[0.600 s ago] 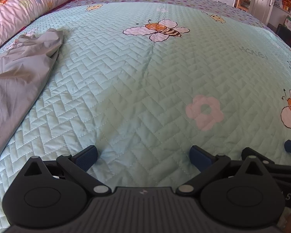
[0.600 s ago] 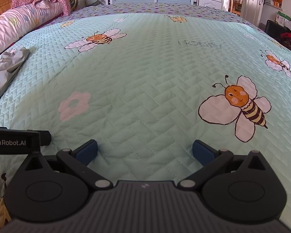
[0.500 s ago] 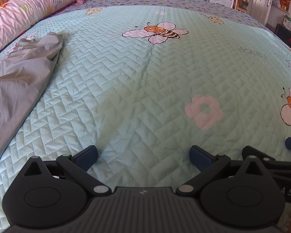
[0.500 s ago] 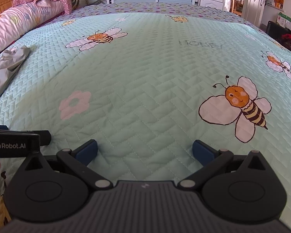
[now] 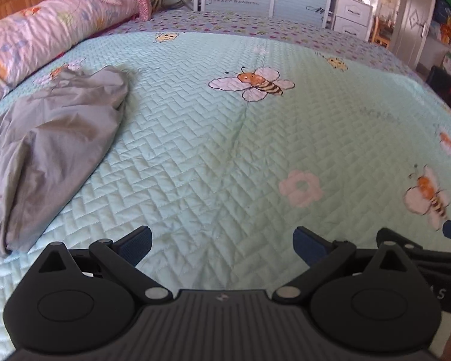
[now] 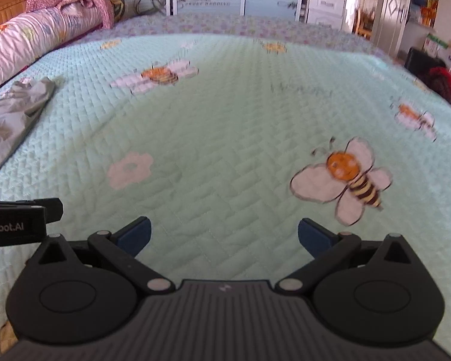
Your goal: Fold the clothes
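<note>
Left wrist view: left tongs [image 5: 222, 242] gape wide, empty; right tongs [image 6: 224, 237] likewise; grey garment [image 5: 54, 141] crumpled on bedspread [image 5: 225, 150].

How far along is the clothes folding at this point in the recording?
Nothing looks done yet: the grey garment lies crumpled and unfolded at the left side of the quilted bedspread. Nothing is in hand either: the left gripper and right gripper are both open and empty over bare quilt, apart from the cloth. All of it is left: reaching the garment, spreading it flat and folding it.
</note>
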`<state>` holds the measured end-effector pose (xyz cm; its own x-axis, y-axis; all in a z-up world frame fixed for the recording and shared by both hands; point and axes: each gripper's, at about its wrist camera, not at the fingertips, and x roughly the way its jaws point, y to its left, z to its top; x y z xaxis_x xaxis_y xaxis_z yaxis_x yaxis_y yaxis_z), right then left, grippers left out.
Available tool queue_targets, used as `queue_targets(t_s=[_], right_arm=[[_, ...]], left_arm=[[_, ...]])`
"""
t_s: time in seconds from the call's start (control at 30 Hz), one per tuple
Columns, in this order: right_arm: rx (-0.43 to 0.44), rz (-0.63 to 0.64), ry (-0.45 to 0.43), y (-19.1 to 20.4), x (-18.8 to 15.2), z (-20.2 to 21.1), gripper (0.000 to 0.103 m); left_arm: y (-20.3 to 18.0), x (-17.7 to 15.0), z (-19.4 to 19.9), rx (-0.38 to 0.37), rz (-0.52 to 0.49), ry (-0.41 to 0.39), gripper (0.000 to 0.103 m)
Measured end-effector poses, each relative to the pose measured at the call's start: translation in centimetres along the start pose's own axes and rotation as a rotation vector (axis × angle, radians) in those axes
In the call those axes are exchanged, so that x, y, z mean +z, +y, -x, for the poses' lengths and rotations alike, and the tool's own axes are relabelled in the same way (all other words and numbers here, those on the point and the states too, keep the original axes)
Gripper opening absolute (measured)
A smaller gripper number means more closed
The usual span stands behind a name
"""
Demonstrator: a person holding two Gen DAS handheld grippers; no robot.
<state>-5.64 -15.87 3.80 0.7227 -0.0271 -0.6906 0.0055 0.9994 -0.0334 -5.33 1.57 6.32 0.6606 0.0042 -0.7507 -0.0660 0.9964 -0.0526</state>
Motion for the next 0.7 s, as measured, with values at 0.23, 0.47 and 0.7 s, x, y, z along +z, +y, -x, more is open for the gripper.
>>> queue_targets(t_s=[0.23,0.47,0.7], right_arm=[[0.004,-0.045,-0.109,-0.5,3.3,8.1,0.103],[0.027,-0.062,-0.148,-0.9,3.5,14.7,0.103],[-0.02,-0.008,-0.104,0.8,3.1,17.6,0.103]], left_arm=[[0.8,0.1,7.4,0.027,-0.009,-0.036,0.103],[1.6,-0.6,14.6,0.056,-0.028,-0.086,0.103],[3.5,-2.1,18.9,0.106,-0.023,-0.107,0.103]])
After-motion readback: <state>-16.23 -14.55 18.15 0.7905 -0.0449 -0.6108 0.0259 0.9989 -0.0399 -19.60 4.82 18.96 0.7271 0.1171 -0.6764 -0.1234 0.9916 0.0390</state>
